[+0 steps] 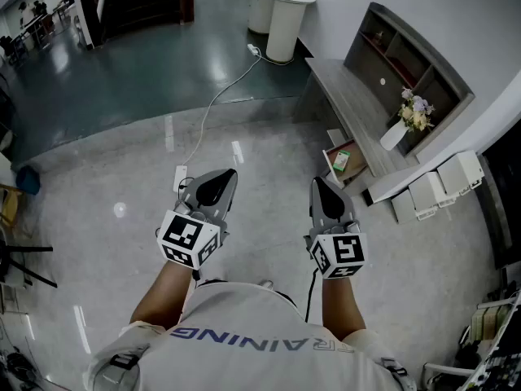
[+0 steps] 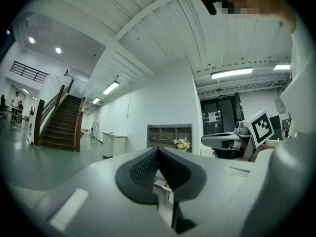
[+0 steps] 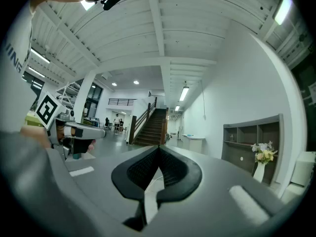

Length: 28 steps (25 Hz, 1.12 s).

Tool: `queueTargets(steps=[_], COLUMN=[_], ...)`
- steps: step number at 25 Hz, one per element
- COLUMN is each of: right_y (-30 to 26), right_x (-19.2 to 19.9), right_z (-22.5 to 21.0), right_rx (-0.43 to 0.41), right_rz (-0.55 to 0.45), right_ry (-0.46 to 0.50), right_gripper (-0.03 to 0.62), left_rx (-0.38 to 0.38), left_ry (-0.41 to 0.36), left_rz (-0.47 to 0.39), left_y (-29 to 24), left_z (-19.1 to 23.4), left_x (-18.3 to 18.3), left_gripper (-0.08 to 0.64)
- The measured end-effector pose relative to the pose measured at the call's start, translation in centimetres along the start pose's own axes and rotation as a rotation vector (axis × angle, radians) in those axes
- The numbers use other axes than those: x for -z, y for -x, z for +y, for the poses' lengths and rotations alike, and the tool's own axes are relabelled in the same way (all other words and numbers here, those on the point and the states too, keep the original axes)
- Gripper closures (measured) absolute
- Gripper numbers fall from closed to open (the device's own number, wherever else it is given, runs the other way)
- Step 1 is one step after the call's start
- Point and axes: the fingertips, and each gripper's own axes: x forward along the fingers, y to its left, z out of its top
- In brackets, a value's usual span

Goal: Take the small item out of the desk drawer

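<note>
- Standing on a polished floor (image 1: 269, 149), a person holds the left gripper (image 1: 221, 182) and the right gripper (image 1: 324, 195) side by side and well apart. Both sit near the person and far short of the desk (image 1: 352, 104).
- Both grippers are closed and hold nothing. The left gripper view shows the dark pads (image 2: 144, 170) meeting at their tips, and the right gripper view shows the same.
- One drawer (image 1: 332, 168) stands pulled out at the desk's near left edge, to the far right of the right gripper.
- The small item (image 1: 343, 160) lies inside it as a green patch, too small to identify.
- Neither gripper view shows the drawer clearly, as the gripper bodies fill the lower part of each.
- Only the person's forearms and shoulders are in view, and the lettering on the shirt (image 1: 260, 344) is cut off at the near edge.
- Count: two grippers, each with one marker cube (image 1: 189, 239); one open drawer; one white vase (image 1: 393, 135) of flowers on the desk; one shelf unit (image 1: 407, 59) behind it.
- At least two white cabinets (image 1: 458, 173) sit at the desk's right end. The exact number is hard to tell.
- One white cable (image 1: 218, 94) runs across the floor toward the far side.
- One staircase (image 3: 153, 127) rises far off in both gripper views.
</note>
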Motion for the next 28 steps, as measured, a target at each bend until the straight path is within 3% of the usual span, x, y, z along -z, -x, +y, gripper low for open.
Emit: queueTargets(steps=[12, 17, 22, 28], right_y=[-0.3, -1.3, -2.6, -5.0], right_x=[0.5, 0.6, 2.9, 3.8], right_z=[0.5, 4.0, 8.0, 6.9], right_rx=[0.024, 0.019, -0.005, 0.003], right_rz=[-0.002, -0.023, 0.024, 0.059], right_ry=[-0.021, -0.023, -0.030, -0.028], right_gripper=[0.576, 0.575, 0.575, 0.575], left_rx=[0.011, -0.004, -0.019, -0.006], left_ry=[0.005, 0.007, 0.037, 0.067], left_rz=[0.006, 0.015, 0.031, 0.053], left_y=[0.8, 3.3, 5.7, 3.6], left_z=[0.5, 3.3, 6.3, 7.8], left_x=[0.1, 0.7, 2.7, 4.0], left_gripper=[0.561, 0.561, 0.561, 0.561])
